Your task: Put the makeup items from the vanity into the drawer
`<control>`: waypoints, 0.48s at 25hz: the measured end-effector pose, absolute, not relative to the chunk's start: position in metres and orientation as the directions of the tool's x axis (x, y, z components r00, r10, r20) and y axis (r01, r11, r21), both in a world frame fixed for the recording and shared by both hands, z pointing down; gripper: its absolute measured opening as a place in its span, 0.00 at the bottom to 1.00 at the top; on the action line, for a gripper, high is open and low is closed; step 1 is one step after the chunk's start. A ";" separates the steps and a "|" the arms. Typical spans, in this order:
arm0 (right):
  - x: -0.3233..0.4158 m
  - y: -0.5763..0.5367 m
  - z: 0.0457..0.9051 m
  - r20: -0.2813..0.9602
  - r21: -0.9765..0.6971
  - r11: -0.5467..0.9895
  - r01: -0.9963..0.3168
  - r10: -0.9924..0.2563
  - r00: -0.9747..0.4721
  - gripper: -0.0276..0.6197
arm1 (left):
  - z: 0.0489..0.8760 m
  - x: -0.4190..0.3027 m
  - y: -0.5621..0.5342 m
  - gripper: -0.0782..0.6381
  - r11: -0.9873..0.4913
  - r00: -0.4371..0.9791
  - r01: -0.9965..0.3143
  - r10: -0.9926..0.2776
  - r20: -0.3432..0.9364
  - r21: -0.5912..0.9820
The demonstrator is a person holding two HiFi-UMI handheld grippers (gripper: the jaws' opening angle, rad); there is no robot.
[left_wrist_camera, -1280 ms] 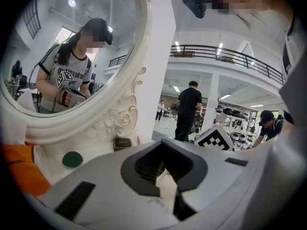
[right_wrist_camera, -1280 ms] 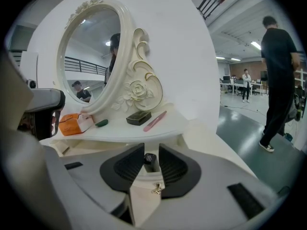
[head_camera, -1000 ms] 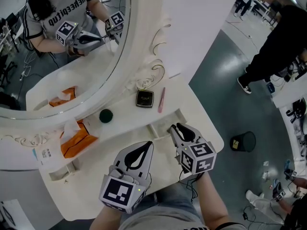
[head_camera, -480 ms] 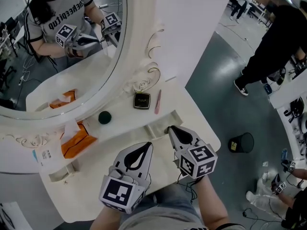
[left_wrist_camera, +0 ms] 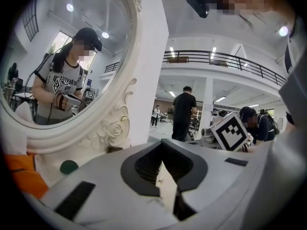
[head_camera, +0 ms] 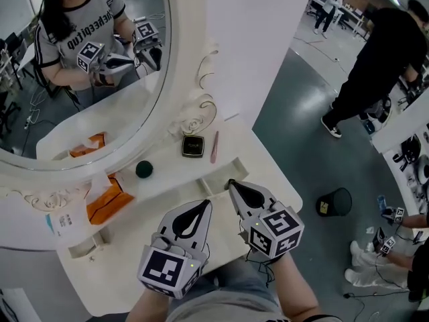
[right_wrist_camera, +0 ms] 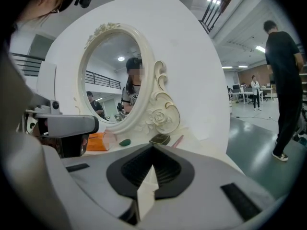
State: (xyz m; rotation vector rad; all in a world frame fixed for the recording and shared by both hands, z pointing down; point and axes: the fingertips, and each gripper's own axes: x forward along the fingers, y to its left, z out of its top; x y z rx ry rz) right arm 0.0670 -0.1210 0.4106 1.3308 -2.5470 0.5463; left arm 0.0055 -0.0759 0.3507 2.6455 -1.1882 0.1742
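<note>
Forward by a little, the right gripper (head_camera: 232,184) has moved up against the vanity's front edge, and its jaws, which stood apart a second ago, have come together; the left gripper (head_camera: 203,204) has hardly shifted. Nearest the person, that left one hangs low over the lap side of the vanity (head_camera: 281,193), jaws closed and empty, only cream surface showing through the gap behind its tips; it looks parked to leave room for the other. Just beyond, the right gripper's tips sit at the drawer front (head_camera: 213,182), beside the recessed pull, and its own view shows a white edge caught between the dark pads, so I judge it to be pinching the drawer's lip to draw it open, though how firmly is hard to tell. The drawer itself looks closed, so nothing can go in yet. Farther back on the top, well apart from both grippers, the makeup waits untouched: a dark compact (head_camera: 193,145) with a pink pencil (head_camera: 214,146) just beside it, and a green round piece (head_camera: 144,170) to the left near an orange tissue pack (head_camera: 107,205). Behind them rises the oval mirror (head_camera: 87,79).
</note>
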 end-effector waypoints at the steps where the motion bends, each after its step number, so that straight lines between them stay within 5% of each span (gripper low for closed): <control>1: 0.067 -0.119 0.406 0.346 -0.223 0.527 -0.820 -0.744 -0.572 0.04 | 0.349 0.007 -0.075 0.16 -0.645 0.666 -0.746 -0.719 0.200 0.164; 12: 0.063 -0.092 0.360 0.243 -0.203 0.584 -0.786 -0.748 -0.618 0.05 | 0.333 0.015 -0.071 0.16 -0.671 0.685 -0.728 -0.709 0.164 0.138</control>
